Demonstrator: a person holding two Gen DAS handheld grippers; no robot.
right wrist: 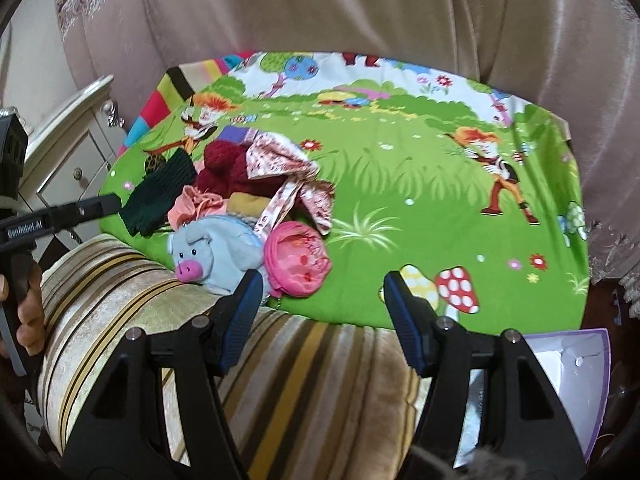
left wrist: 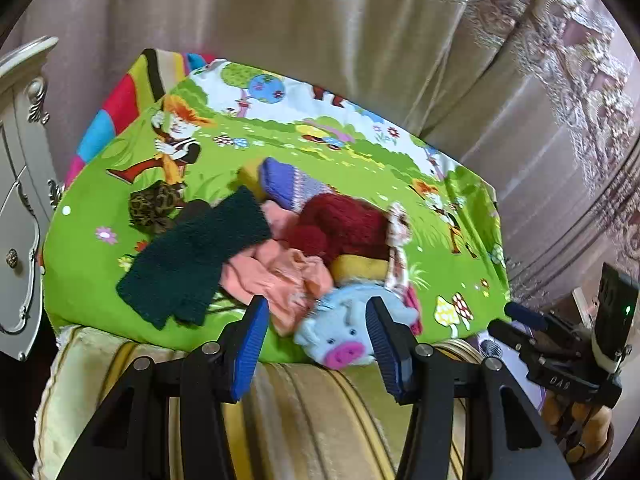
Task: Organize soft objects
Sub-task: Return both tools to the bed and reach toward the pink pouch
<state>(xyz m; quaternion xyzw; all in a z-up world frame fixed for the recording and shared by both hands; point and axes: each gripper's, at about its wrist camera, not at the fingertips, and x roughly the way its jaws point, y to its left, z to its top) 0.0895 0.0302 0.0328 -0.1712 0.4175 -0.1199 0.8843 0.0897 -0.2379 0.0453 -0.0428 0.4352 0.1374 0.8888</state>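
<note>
A bright cartoon-meadow cloth (right wrist: 400,184) covers the cushion in front of me, curtains behind. My left gripper (left wrist: 316,320) hangs spread wide and empty, straight ahead of it the blue pig plush (left wrist: 340,328) at the pile's near edge. My right gripper (right wrist: 320,292) is equally wide, the pile ahead-left, likely leaving bare cloth for sorting.
</note>
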